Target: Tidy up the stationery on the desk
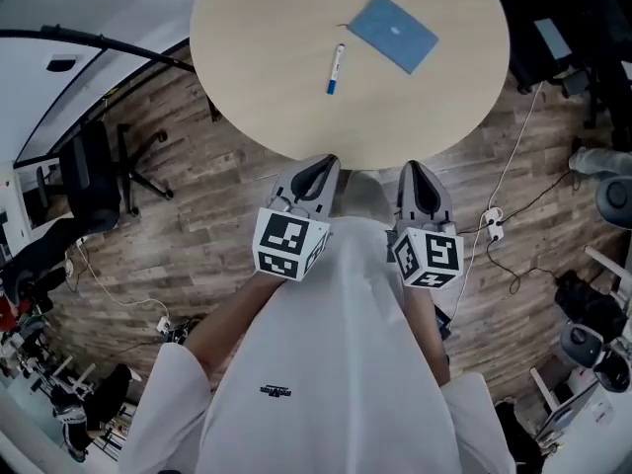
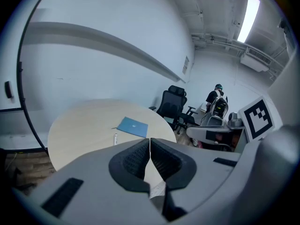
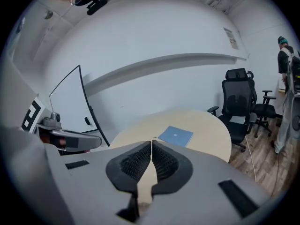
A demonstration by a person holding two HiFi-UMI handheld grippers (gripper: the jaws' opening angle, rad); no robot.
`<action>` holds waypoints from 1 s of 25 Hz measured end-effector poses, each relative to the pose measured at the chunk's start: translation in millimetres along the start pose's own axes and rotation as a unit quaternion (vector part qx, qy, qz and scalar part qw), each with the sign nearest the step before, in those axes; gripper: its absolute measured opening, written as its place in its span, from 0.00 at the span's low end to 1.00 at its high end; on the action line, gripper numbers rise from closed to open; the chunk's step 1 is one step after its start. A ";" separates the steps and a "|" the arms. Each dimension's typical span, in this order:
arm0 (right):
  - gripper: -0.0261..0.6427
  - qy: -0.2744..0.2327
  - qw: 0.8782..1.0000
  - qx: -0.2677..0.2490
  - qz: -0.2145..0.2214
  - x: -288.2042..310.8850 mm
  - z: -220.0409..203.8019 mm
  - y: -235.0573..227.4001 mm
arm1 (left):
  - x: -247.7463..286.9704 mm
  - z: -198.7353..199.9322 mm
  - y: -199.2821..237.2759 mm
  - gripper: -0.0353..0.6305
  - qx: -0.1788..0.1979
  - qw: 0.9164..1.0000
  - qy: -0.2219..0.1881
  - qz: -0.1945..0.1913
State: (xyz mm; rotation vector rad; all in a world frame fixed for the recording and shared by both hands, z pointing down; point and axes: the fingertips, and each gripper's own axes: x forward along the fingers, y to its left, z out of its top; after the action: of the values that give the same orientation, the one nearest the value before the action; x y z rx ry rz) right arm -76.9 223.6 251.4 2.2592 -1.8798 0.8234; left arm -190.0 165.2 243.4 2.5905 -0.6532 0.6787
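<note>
Both grippers are clenched shut and hold nothing. The left gripper [image 1: 321, 169] and the right gripper [image 1: 415, 174] hang side by side at the near edge of the round desk [image 1: 267, 77], touching nothing. A pen [image 1: 336, 68] lies near the desk's centre, and a blue notebook [image 1: 392, 33] lies just beside it toward the far right edge, not touching it. Open desktop runs from the near edge to the pen. An office chair [image 1: 94, 171] stands well off the left edge, and cables [image 1: 513, 255] trail across the floor on the right.
</note>
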 end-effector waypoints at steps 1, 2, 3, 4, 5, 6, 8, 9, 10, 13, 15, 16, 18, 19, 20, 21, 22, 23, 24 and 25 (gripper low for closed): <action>0.09 0.003 1.000 -0.002 0.008 12.5 8.7 -11.0 | 13.7 7.0 0.7 0.09 -0.001 1.000 0.005 0.007; 0.09 0.006 1.000 -0.006 0.017 25.2 17.4 -21.7 | 26.5 14.4 1.5 0.09 -0.003 1.000 0.009 0.014; 0.09 0.008 1.000 -0.009 0.024 37.8 26.2 -31.9 | 38.4 21.8 2.8 0.09 -0.004 1.000 0.012 0.022; 0.09 0.009 0.999 -0.012 0.030 49.7 34.7 -41.2 | 49.2 28.7 4.7 0.09 -0.006 0.999 0.014 0.030; 0.09 0.009 0.999 -0.015 0.036 60.5 42.6 -49.1 | 58.8 34.5 7.1 0.09 -0.008 0.999 0.016 0.038; 0.09 0.010 0.999 -0.017 0.043 70.5 49.8 -55.3 | 67.5 38.8 9.8 0.09 -0.011 0.999 0.017 0.045; 0.09 0.013 0.998 -0.026 0.060 89.4 61.8 -63.9 | 83.7 44.7 16.0 0.09 -0.020 0.998 0.019 0.060; 0.09 0.016 0.997 -0.031 0.067 98.3 66.3 -67.4 | 91.3 46.9 19.0 0.09 -0.025 0.997 0.020 0.065; 0.09 0.018 0.997 -0.034 0.072 106.1 69.8 -71.1 | 98.6 48.8 21.1 0.09 -0.031 0.997 0.022 0.070; 0.09 0.025 0.996 -0.037 0.077 123.5 77.0 -83.0 | 118.9 53.3 22.1 0.09 -0.047 0.996 0.030 0.070; 0.09 0.031 0.995 -0.041 0.082 134.8 81.1 -88.8 | 133.1 56.4 22.4 0.09 -0.050 0.996 0.036 0.065; 0.09 0.035 0.995 -0.044 0.088 141.4 82.5 -90.9 | 140.8 58.3 23.0 0.09 -0.043 0.996 0.039 0.065; 0.09 0.042 0.993 -0.051 0.101 154.5 85.2 -96.3 | 156.7 61.6 23.9 0.09 -0.024 0.996 0.047 0.065; 0.09 0.044 0.992 -0.054 0.105 160.4 86.9 -100.3 | 164.5 62.8 23.5 0.09 -0.019 0.996 0.051 0.064; 0.09 0.045 0.992 -0.057 0.107 165.7 88.6 -104.7 | 172.0 63.6 22.4 0.09 -0.018 0.996 0.055 0.061; 0.09 0.046 0.991 -0.060 0.109 170.8 89.9 -108.9 | 179.0 64.0 21.2 0.09 -0.019 0.996 0.059 0.058; 0.09 0.048 0.991 -0.062 0.111 175.8 90.5 -112.1 | 185.5 63.9 20.4 0.09 -0.021 0.996 0.063 0.056; 0.09 0.049 0.990 -0.065 0.113 181.0 90.6 -114.4 | 191.4 63.8 20.4 0.09 -0.026 0.996 0.065 0.054; 0.09 0.051 0.990 -0.067 0.115 186.3 90.3 -116.0 | 196.9 63.6 21.1 0.09 -0.035 0.996 0.066 0.054; 0.09 0.054 0.989 -0.070 0.117 191.5 90.0 -117.4 | 202.4 63.2 22.2 0.09 -0.045 0.995 0.066 0.054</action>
State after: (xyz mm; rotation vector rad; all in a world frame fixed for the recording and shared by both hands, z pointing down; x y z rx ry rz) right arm 82.4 46.3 292.8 1.9004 -2.1066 0.7943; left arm -22.3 49.5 305.8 2.4172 -0.7676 0.8275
